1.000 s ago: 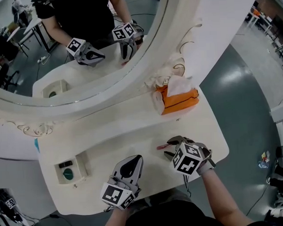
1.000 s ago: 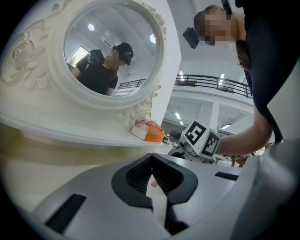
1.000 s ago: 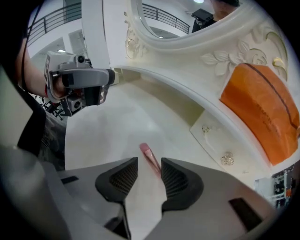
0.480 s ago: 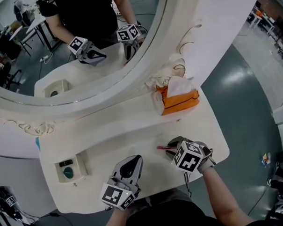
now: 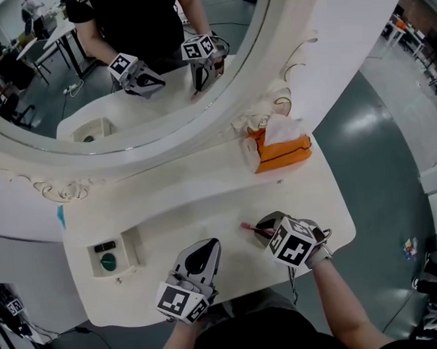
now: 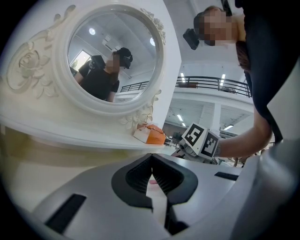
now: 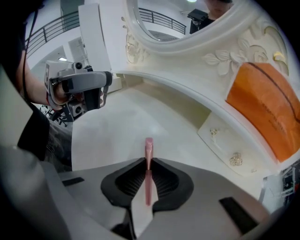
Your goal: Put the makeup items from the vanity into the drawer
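A slim pink makeup stick (image 5: 247, 226) lies on the white vanity top (image 5: 205, 207), right of centre. My right gripper (image 5: 258, 230) points steeply down at it. Its jaws have just been closing, and in the right gripper view the pink stick (image 7: 148, 151) runs straight between the pads with its end poking out past the tips of the right gripper (image 7: 148, 169), which is shut on it. My left gripper (image 5: 204, 251) rests near the vanity's front edge, shut and with nothing in it. In the left gripper view the left gripper (image 6: 151, 165) faces level toward the mirror.
An orange tissue box (image 5: 281, 151) stands at the back right below the oval mirror frame (image 5: 223, 112). A recessed panel with a green knob (image 5: 108, 261) sits at the front left. Grey floor lies beyond the vanity's right edge (image 5: 348, 222).
The right gripper's jaws have narrowed onto the pink stick, which was lying between wider jaws before. Neither hand has shifted noticeably.
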The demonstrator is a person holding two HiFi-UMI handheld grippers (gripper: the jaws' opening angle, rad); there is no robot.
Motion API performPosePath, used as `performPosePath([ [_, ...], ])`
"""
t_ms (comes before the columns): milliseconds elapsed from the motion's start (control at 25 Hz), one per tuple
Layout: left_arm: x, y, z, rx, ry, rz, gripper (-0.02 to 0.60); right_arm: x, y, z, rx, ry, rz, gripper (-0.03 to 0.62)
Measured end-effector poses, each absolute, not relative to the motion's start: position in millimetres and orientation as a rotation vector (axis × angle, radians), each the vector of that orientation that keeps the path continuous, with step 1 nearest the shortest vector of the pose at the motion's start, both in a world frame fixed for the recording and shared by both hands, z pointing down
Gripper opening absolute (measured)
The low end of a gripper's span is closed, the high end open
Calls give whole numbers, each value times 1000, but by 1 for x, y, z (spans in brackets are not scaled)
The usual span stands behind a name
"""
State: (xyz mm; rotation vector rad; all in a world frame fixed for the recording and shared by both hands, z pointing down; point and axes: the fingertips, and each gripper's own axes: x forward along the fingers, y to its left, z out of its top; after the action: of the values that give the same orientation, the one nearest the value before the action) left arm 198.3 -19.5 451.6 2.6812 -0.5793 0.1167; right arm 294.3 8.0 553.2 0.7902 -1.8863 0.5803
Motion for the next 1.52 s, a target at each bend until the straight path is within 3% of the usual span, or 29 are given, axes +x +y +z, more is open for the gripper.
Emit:
performPosePath([
  [1520,-26,-46,434,2564,-968,16,15,28,-54,479,512,-2135,288,57],
])
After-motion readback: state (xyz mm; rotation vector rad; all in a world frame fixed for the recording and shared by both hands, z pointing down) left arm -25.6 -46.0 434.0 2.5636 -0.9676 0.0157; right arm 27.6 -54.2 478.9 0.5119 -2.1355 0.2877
